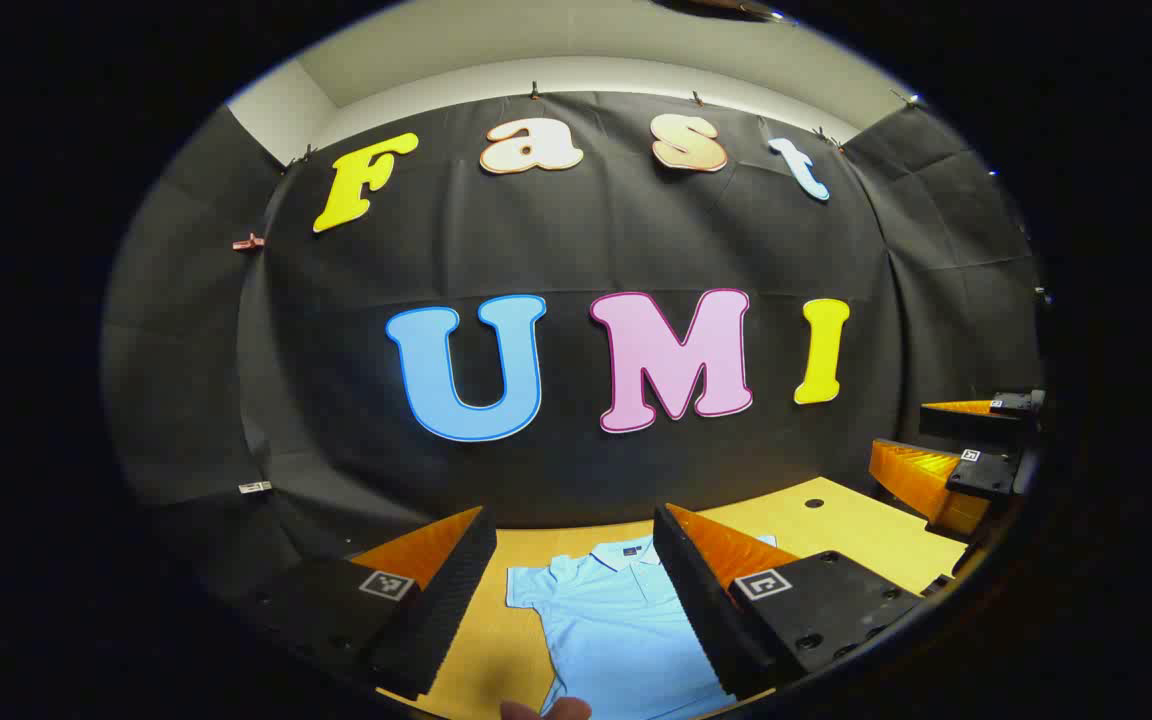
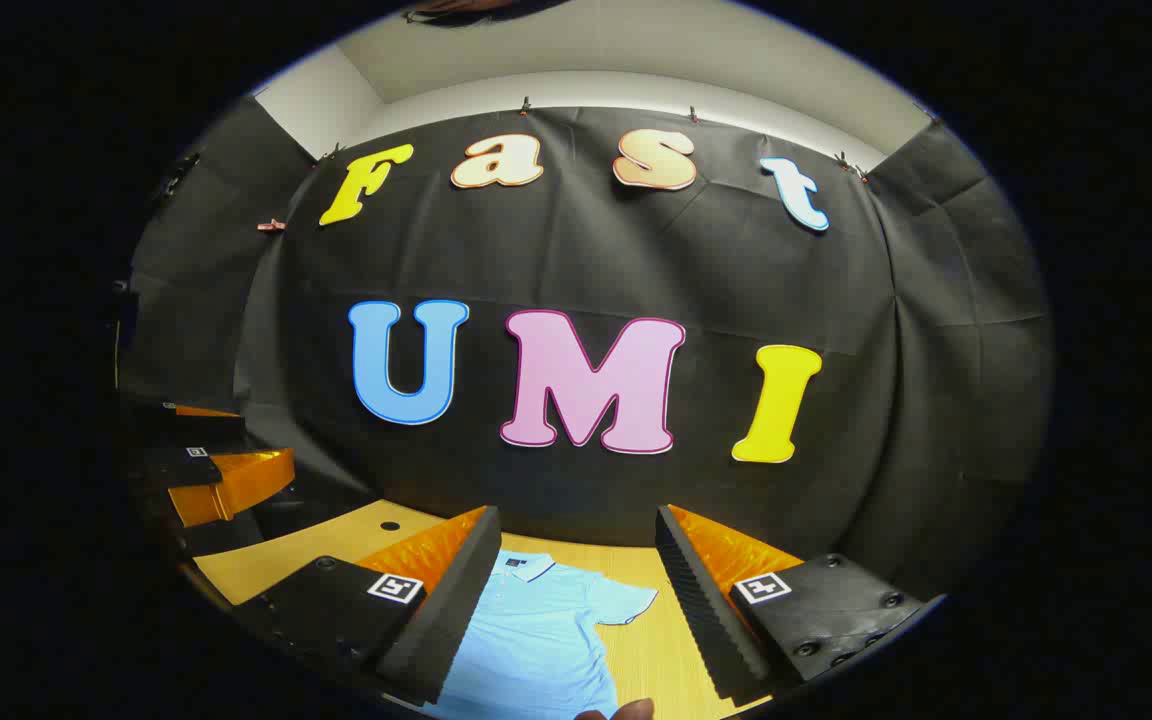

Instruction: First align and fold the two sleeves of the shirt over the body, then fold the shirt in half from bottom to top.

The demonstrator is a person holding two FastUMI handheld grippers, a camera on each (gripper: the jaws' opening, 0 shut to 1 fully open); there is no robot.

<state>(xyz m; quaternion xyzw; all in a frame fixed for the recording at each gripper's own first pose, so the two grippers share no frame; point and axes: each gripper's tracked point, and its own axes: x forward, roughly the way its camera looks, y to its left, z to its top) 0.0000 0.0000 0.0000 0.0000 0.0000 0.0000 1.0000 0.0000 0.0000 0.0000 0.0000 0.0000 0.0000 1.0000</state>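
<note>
**Two grippers hover over a shirt laid flat on the desk**

In the left gripper view, a fingertip [image 1: 546, 709] edges in at the bottom rim, and the left gripper [image 1: 576, 570] stands with its jaws spread wide and nothing between them. Between and beyond them lies the light blue polo shirt [image 1: 616, 625], spread flat on the wooden desk [image 1: 856, 525], collar toward the back wall and one short sleeve [image 1: 531, 587] out to the side. One finger stands in front of the shirt's other shoulder, and the hem is cut off at the bottom rim.

In the right gripper view, the right gripper [image 2: 576, 575] is likewise released, jaws apart and holding nothing; one finger covers part of the shirt's body, while the opposite sleeve [image 2: 626, 602] shows in full. The collar carries a small dark label [image 2: 515, 562], too small to read. A round hole [image 2: 390, 525] marks the desk's far part. Black cloth [image 2: 576, 260] hangs behind.
</note>
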